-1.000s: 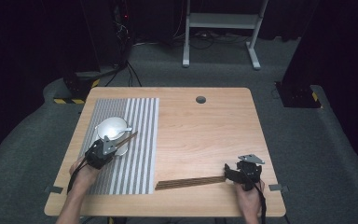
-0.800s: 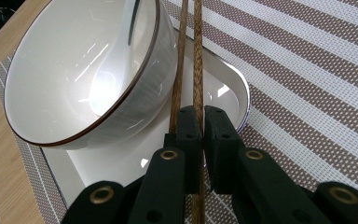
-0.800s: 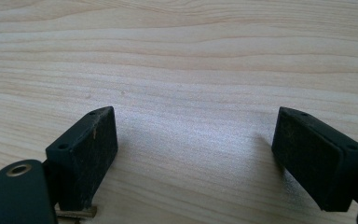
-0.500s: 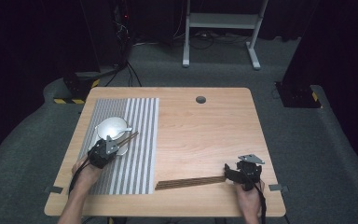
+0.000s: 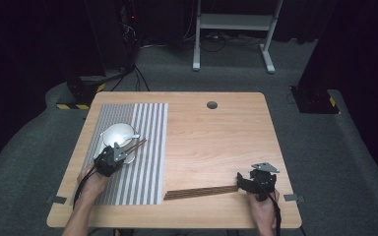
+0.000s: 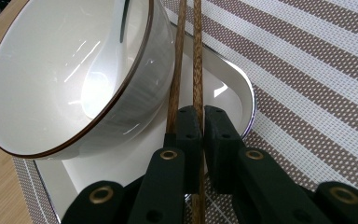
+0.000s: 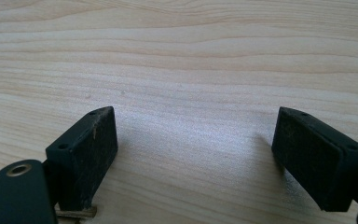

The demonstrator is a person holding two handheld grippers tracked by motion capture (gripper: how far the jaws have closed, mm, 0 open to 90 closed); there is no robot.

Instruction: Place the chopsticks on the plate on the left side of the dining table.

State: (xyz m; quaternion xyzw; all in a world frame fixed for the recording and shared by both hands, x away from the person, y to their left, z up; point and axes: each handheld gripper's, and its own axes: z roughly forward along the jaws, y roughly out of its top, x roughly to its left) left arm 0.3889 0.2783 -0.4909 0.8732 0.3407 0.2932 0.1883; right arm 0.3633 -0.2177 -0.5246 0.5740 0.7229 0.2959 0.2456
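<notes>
While the left gripper (image 6: 200,126) clamps chopsticks (image 6: 186,51) beside the bowl (image 6: 70,70), the right gripper (image 7: 193,154) gapes over bare table (image 7: 191,70).

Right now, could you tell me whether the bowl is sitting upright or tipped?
Tipped. In the left gripper view the bowl leans on the white plate, its brown rim slanted and its inside facing sideways.

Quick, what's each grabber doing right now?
Left gripper: shut on the chopsticks.
Right gripper: open, holding nothing.

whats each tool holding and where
The left tool grips a pair of chopsticks near their lower end. The right tool is open, holding nothing.
</notes>
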